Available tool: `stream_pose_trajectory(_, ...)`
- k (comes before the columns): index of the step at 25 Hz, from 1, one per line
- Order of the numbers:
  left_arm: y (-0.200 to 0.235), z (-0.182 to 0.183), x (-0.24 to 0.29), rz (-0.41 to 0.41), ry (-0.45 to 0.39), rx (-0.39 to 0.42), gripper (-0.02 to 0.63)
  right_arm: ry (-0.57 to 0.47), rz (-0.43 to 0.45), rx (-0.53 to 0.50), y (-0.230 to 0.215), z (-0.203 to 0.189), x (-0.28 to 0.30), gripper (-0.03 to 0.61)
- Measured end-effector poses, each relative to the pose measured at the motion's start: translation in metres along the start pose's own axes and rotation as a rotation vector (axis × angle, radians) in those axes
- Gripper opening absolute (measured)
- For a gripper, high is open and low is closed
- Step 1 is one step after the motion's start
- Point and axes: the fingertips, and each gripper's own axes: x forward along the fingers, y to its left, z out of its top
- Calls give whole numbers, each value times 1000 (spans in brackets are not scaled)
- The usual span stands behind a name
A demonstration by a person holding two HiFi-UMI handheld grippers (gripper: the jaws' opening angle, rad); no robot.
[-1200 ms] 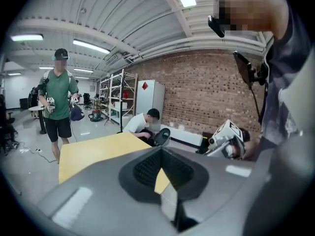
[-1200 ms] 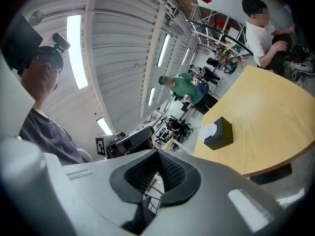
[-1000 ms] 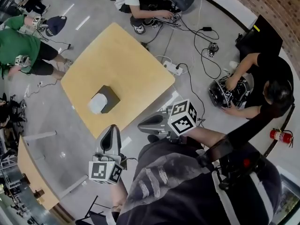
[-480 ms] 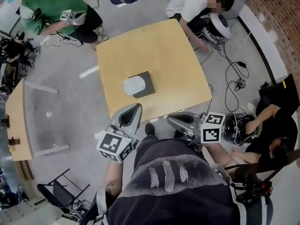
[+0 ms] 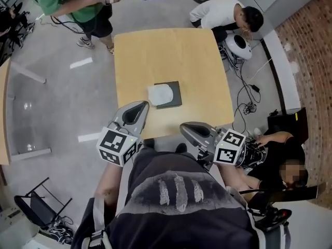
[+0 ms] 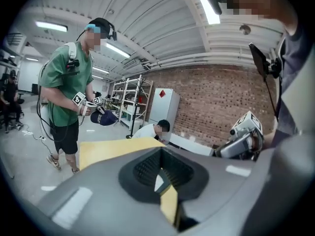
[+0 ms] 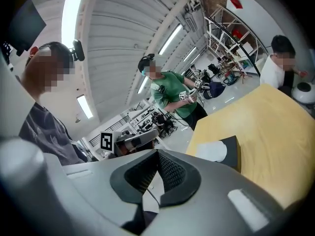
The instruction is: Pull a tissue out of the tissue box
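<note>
Since before, the table [image 5: 155, 51] has swung round square ahead, and the left gripper [image 5: 138, 108] and right gripper [image 5: 188, 128] have come to its near edge. Both are pinched shut and empty. The tissue box [image 5: 174, 93] sits mid-table at 12 o'clock. It lies long from 9 to 3, with the tissue [image 5: 159, 93] at its 9 end.

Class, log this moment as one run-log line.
phase: before reach | left gripper: shut, empty | right gripper: shut, empty | tissue box: on table, untouched | tissue: poking out
</note>
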Motion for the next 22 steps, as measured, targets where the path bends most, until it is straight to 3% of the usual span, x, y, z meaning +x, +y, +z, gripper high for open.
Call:
stream_pose_trajectory(10, 56, -26, -2, -84, 49, -12, 2, 30, -137, -97, 11, 6, 61, -3)
stream_pose_trajectory(14, 57, -33, 8, -101, 64, 16, 2, 87, -169, -138, 5, 0, 61, -2)
stream_pose_trajectory(18, 58, -36, 15, -116, 76, -28, 5, 110, -184, -163, -9, 2, 60, -2)
stream_pose_trajectory(19, 58, -39, 17, -119, 93, -50, 30, 116, -187, -163, -15, 3, 60, -3)
stream_pose_trajectory(22, 59, -50, 30, -118, 145, -116, 199, 155, -206, -156, -38, 3, 59, -2)
